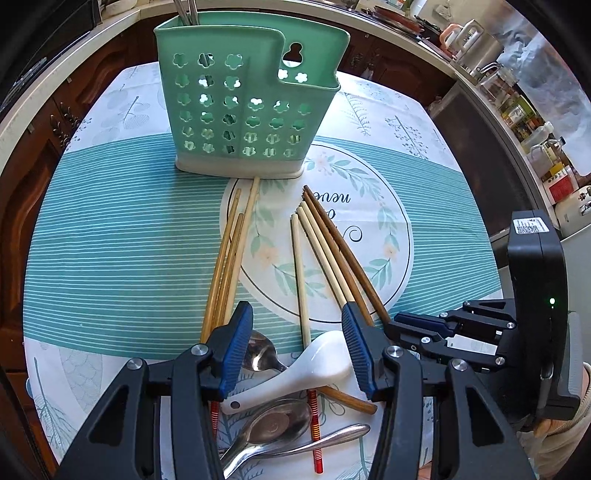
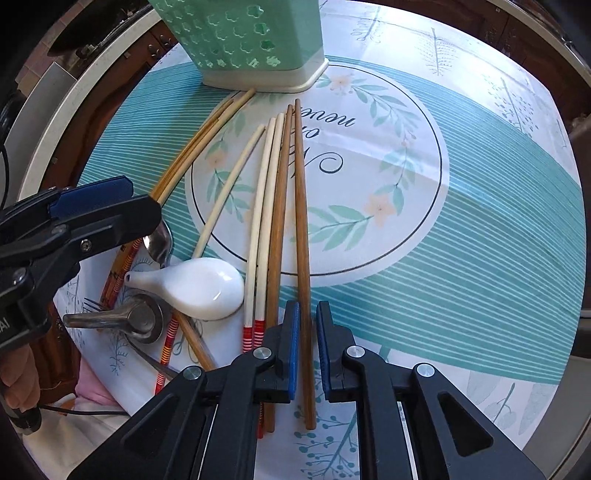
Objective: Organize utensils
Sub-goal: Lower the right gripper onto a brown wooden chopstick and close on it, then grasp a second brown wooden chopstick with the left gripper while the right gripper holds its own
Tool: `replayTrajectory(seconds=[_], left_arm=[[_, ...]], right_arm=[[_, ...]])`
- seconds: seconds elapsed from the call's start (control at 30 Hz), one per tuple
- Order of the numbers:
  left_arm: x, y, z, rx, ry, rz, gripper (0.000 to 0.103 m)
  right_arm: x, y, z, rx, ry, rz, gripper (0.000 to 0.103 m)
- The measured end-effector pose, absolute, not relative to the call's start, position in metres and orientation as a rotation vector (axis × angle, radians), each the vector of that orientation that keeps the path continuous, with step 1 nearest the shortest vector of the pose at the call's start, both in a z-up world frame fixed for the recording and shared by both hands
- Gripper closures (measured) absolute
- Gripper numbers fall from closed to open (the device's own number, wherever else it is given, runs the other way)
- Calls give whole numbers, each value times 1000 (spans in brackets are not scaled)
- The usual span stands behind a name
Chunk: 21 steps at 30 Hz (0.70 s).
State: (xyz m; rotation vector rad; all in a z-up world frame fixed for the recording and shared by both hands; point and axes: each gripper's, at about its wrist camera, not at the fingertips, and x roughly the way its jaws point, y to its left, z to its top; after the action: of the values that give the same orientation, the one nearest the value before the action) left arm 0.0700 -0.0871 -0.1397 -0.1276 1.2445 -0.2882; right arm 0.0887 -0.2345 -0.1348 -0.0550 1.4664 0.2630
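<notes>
A green perforated utensil holder [image 1: 251, 96] [image 2: 251, 37] stands at the far side of the table with metal handles [image 1: 184, 11] in it. Bamboo chopsticks [image 1: 229, 258], cream chopsticks [image 2: 266, 206] and dark brown chopsticks [image 2: 301, 206] lie loose in front of it. My left gripper [image 1: 296, 306] [image 2: 144, 199] is open, its fingers straddling a white ceramic spoon [image 1: 314, 365] [image 2: 199, 284] without pressing on it. Metal spoons [image 1: 280, 424] lie beneath it. My right gripper [image 2: 308, 304] [image 1: 397, 319] points down, nearly closed around one brown chopstick. A thin gap shows at the right pad.
The flowered tablecloth [image 2: 480, 221] covers the round table. A fork [image 2: 88, 304] and red-striped chopstick ends [image 2: 166, 343] crowd the near edge. A counter with jars and bottles [image 1: 535, 122] runs along the right, and dark wooden cabinets [image 1: 37, 155] stand behind the table.
</notes>
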Motion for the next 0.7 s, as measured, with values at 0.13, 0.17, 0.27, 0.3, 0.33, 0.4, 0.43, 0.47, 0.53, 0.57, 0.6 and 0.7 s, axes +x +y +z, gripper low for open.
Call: replayTrajectory(seconds=[0.13, 0.17, 0.27, 0.3, 0.33, 0.4, 0.43, 0.47, 0.53, 0.57, 0.6, 0.7], left_arm=[[72, -88, -139, -132, 1253, -289, 55], [73, -88, -139, -134, 1255, -288, 55], [74, -90, -138, -130, 1254, -295, 55], [74, -92, -137, -126, 1255, -300, 55], [75, -94, -136, -125, 1257, -304, 55], [79, -100, -136, -134, 1276, -332, 55], [81, -102, -137, -144, 1290, -345, 55], [84, -106, -139, -160, 1312, -364, 56], [91, -113, -145, -191, 1365, -394, 64], [94, -116, -148, -204, 1389, -400, 68], [96, -119, -151, -214, 1408, -402, 69], [104, -129, -162, -230, 1461, -392, 76]], right_arm=[[100, -227, -136, -79, 1467, 267, 93], [103, -224, -136, -95, 1466, 271, 93], [110, -219, -136, -132, 1468, 272, 96], [111, -221, -136, -125, 1469, 266, 96], [113, -223, -136, -121, 1467, 245, 97], [114, -230, -136, -84, 1461, 207, 97], [115, -236, -135, -38, 1461, 201, 97], [116, -243, -135, 8, 1463, 190, 97], [116, -250, -135, 76, 1468, 180, 97], [116, -254, -135, 105, 1468, 177, 97], [115, -257, -134, 118, 1467, 170, 97], [112, -264, -134, 156, 1463, 155, 97]])
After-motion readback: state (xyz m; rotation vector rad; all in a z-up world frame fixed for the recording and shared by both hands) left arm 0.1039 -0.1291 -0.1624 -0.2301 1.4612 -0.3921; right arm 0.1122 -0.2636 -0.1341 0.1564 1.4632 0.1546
